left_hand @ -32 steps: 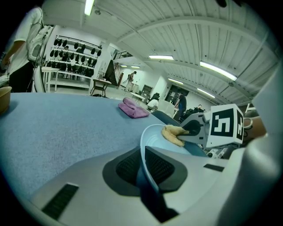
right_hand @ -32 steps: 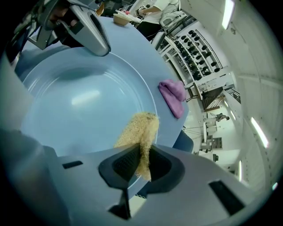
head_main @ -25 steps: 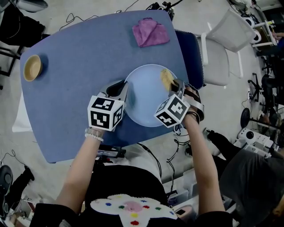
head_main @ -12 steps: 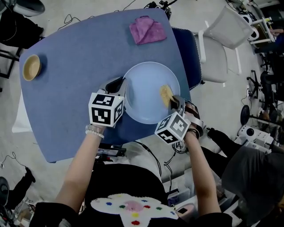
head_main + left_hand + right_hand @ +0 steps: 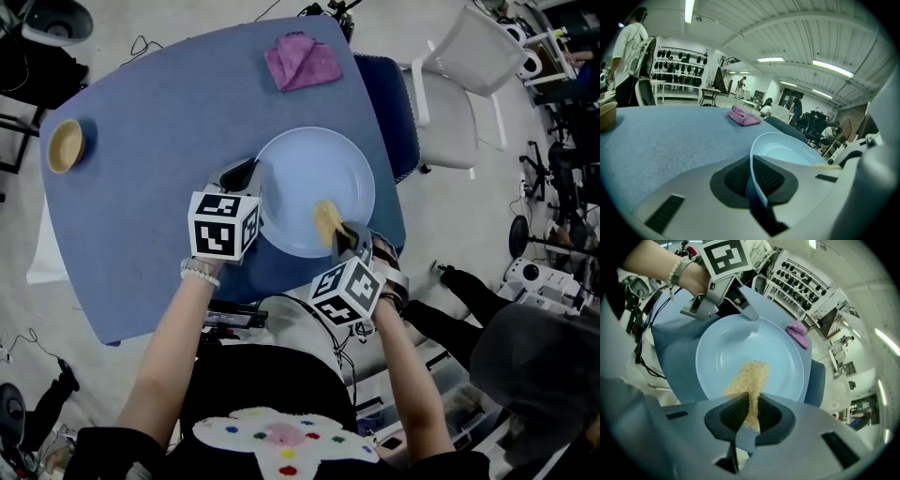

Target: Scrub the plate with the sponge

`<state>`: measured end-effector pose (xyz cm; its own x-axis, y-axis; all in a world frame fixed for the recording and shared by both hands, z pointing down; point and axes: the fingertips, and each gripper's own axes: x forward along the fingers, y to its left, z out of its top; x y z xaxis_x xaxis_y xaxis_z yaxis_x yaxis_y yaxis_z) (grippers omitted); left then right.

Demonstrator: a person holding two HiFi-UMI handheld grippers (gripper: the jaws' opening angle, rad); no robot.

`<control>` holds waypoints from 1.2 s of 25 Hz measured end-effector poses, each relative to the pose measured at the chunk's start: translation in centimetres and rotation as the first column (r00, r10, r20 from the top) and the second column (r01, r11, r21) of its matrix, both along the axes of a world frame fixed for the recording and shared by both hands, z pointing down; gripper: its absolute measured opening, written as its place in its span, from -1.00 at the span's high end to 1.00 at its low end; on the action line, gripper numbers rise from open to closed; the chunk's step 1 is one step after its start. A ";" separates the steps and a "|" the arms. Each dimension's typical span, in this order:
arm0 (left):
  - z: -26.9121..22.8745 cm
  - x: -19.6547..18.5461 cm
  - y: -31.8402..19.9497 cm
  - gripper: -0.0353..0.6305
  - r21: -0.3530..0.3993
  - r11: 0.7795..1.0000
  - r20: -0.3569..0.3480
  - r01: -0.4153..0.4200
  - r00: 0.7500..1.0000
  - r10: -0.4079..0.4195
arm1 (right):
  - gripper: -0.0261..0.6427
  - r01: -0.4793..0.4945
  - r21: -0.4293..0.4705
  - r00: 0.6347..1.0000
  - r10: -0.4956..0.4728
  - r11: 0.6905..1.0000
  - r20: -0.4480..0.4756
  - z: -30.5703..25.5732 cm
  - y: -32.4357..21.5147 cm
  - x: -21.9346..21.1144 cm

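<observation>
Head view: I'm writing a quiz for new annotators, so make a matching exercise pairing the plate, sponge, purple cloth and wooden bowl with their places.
Things: 1 plate; 2 sponge; 3 purple cloth; 4 wooden bowl.
Places: A left edge of the table; B rim between the jaws of the left claw; C in the right claw, on the plate; D far edge of the table.
Pairs: 1-B, 2-C, 3-D, 4-A.
The left claw has just been closing on that rim.
</observation>
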<state>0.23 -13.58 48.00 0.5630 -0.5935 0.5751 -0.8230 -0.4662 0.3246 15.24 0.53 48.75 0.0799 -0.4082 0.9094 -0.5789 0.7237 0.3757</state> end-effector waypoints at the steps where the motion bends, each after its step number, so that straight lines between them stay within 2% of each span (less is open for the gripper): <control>1: 0.0 0.0 -0.1 0.82 0.001 1.000 0.003 0.000 1.000 0.000 | 0.79 -0.014 -0.006 1.000 0.014 1.000 0.026 0.0 0.2 -0.5; 6: 0.4 -0.3 -0.2 0.82 0.003 1.000 0.019 0.000 1.000 0.000 | 0.79 -0.083 -0.046 0.982 0.089 0.996 0.166 0.4 0.8 -3.2; 11: 0.4 -0.3 -0.1 0.82 -0.009 1.000 0.021 -0.006 1.000 0.007 | 0.79 -0.167 -0.081 0.926 0.185 0.983 0.329 0.2 0.8 -5.8; 13: 0.3 -0.1 0.0 0.81 -0.019 1.000 0.011 -0.016 1.000 0.016 | 0.79 -0.203 -0.073 0.888 0.215 0.976 0.406 -0.1 0.3 -6.3; 17: -0.2 -0.1 0.5 0.80 -0.013 0.998 0.013 -0.058 0.998 0.058 | 0.79 -0.313 -0.023 0.772 0.269 0.949 0.576 -1.5 -1.3 -6.1; 19: -1.1 -0.3 0.7 0.80 0.018 0.997 0.027 -0.074 0.997 0.074 | 0.79 -0.356 0.019 0.743 0.271 0.934 0.612 -2.5 -1.9 -5.1; 24: -4.5 -0.8 1.4 0.81 0.095 0.991 0.033 -0.095 0.995 0.092 | 0.79 -0.398 0.138 0.738 0.227 0.907 0.636 -5.3 -2.8 -3.3; 30: -9.2 -0.5 2.9 0.85 0.204 0.967 0.053 -0.151 0.988 0.143 | 0.79 -0.439 0.237 0.714 0.177 0.867 0.677 -9.2 -3.3 -2.0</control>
<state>-0.27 -10.67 38.80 0.6333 -0.6139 0.4713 -0.7502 -0.6366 0.1788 13.23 -2.74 39.57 -0.2590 -0.7640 0.5909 -0.9361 0.3494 0.0415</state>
